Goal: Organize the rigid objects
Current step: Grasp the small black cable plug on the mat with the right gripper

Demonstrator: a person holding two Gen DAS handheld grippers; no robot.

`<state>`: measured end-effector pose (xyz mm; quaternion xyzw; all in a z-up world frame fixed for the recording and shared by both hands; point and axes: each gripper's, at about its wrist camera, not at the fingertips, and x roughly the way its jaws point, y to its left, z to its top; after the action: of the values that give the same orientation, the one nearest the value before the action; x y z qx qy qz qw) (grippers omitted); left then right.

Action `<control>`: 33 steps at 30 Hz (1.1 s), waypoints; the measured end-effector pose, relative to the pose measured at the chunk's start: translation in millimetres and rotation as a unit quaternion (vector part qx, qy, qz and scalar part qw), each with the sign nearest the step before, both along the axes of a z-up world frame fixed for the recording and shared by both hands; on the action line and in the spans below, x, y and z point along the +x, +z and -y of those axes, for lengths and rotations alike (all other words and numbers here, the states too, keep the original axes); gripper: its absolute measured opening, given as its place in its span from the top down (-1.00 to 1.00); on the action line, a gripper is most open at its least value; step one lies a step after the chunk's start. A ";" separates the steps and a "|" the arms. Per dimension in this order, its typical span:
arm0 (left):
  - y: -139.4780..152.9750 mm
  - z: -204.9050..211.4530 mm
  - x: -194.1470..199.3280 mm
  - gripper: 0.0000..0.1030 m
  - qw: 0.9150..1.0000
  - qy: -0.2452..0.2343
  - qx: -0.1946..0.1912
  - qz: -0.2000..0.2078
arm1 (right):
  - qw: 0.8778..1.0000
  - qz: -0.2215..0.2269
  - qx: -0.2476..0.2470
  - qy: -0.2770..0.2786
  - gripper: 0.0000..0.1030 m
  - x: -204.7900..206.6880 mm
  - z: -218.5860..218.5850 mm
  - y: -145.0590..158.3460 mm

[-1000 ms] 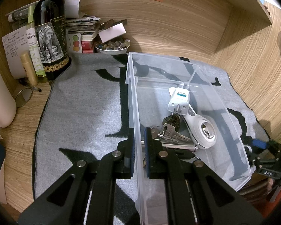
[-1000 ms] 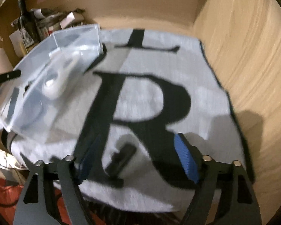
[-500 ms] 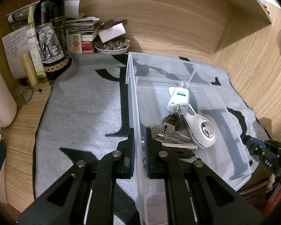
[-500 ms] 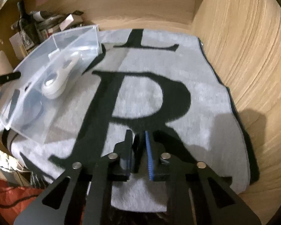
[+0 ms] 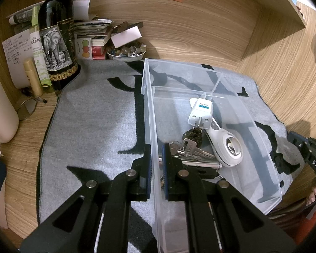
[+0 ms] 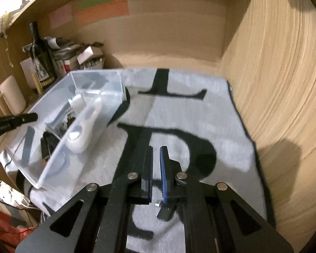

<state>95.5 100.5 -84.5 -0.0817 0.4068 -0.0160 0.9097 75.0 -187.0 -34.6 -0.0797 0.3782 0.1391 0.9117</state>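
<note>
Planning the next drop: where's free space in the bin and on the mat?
Bin: far compartment and near right floor are bare; keys and white gadgets crowd the middle. Mat is bare between bin and bottle; back-left corner is cluttered.

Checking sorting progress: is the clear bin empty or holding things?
Holding things. The clear bin contains keys, a white plug adapter and a white handheld gadget.

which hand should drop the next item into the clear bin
Right. Its tongs are shut on a small dark object lifted off the grey mat. The left tongs are clamped on the clear bin wall, steadying it.
</note>
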 end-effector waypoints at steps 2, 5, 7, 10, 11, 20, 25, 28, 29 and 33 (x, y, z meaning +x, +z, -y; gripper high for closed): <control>-0.2 -0.1 -0.2 0.85 1.000 0.000 -0.001 0.000 | 1.000 -0.003 -0.003 0.002 0.88 1.4 -1.7 2.4; -0.2 0.8 -0.5 0.85 1.000 -0.001 0.000 0.000 | 1.000 -0.023 -0.018 -0.003 0.57 2.1 -1.0 -5.8; -0.2 0.7 -0.5 0.85 1.000 -0.001 0.001 0.000 | 0.999 -0.036 -0.038 -0.015 0.11 -0.7 1.9 -17.4; -0.1 1.2 -0.2 0.85 1.000 -0.001 0.002 -0.001 | 0.997 -0.059 -0.044 -0.023 0.04 -6.5 7.9 -33.5; -0.1 1.3 -0.2 0.85 1.000 0.000 0.001 -0.001 | 0.996 -0.073 -0.047 -0.023 0.05 -7.5 9.7 -40.3; 0.4 2.0 -0.7 0.85 1.000 0.001 0.000 -0.001 | 0.994 -0.096 -0.029 -0.038 0.83 -7.3 23.8 -53.0; 0.7 2.5 -0.3 0.85 1.000 0.001 0.000 -0.001 | 0.997 -0.075 -0.008 -0.028 0.85 -4.9 16.6 -41.8; 0.8 2.6 -0.3 0.85 1.000 0.001 0.000 -0.001 | 0.998 -0.060 -0.011 -0.013 0.86 -3.0 5.0 -35.6; 0.8 2.9 -0.4 0.85 1.000 0.001 -0.001 -0.001 | 0.998 -0.056 -0.012 -0.009 0.86 -2.1 2.4 -34.3; 0.8 2.7 -0.3 0.85 1.000 0.000 0.000 -0.001 | 0.998 -0.044 -0.030 -0.021 0.85 2.0 1.4 -35.3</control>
<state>95.2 97.7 -83.7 -0.0818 0.4075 -0.0156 0.9094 77.0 -188.4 -69.9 -0.0934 0.4234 0.1121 0.8941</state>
